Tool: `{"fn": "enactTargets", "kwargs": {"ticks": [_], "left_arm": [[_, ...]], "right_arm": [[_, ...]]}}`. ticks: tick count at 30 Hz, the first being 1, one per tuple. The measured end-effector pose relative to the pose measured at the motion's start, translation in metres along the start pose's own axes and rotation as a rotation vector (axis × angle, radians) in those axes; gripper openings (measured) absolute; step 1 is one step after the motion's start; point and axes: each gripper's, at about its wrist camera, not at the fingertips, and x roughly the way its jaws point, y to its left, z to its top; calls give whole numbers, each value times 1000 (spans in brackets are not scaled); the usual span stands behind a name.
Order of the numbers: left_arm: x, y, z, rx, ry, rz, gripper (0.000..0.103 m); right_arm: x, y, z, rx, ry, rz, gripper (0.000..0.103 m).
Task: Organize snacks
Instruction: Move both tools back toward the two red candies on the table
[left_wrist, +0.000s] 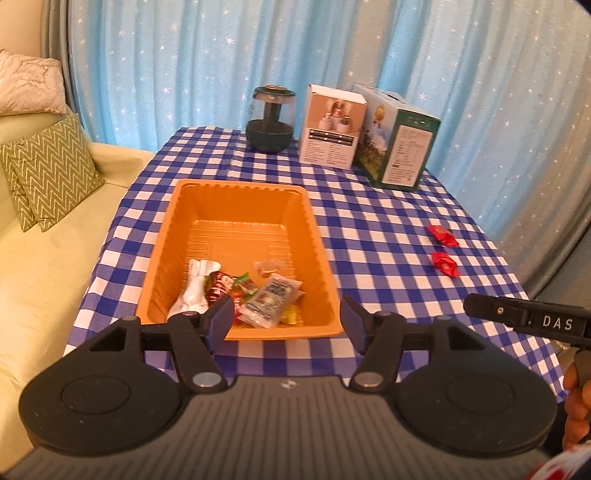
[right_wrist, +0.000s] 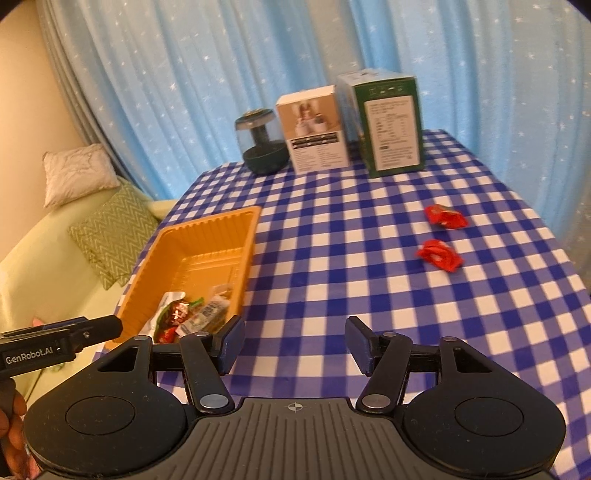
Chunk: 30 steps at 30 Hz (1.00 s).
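Snacks (left_wrist: 255, 291) lay heaped at the near end of the orange tray (left_wrist: 236, 195), centre-left of frame; two red candies (right_wrist: 439, 254) sat right on the checked tablecloth (right_wrist: 332, 258). Left gripper (left_wrist: 288, 321) and right gripper (right_wrist: 295, 341) gaped wide, empty.

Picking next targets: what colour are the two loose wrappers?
Red, both wrappers; clearest in the right wrist view.

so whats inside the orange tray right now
Wrapped snacks piled at the near end of the orange tray: a white packet, a clear sachet, small candies. The far end is bare. Anything beneath the pile is covered.
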Motion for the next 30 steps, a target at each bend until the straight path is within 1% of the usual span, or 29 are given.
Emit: {"fn": "enactTargets", "kwargs": {"ticks": [6,16,24,30], "left_arm": [[-8,-18,-6,7,-4,-26,65],[-7,-56,-10,34,3,-78,68],[1,-87,-7,74,11,-120,70],[12,-106,-5,95,21,-143,72]], "right_arm": [[-25,-19,-3,8,-26,-42,61],[-56,-54,-3,28,-77,-120,62],[-67,-89,-4,72,-75,-173,62],[-71,-109,-5,95,-66,-195,62]]}}
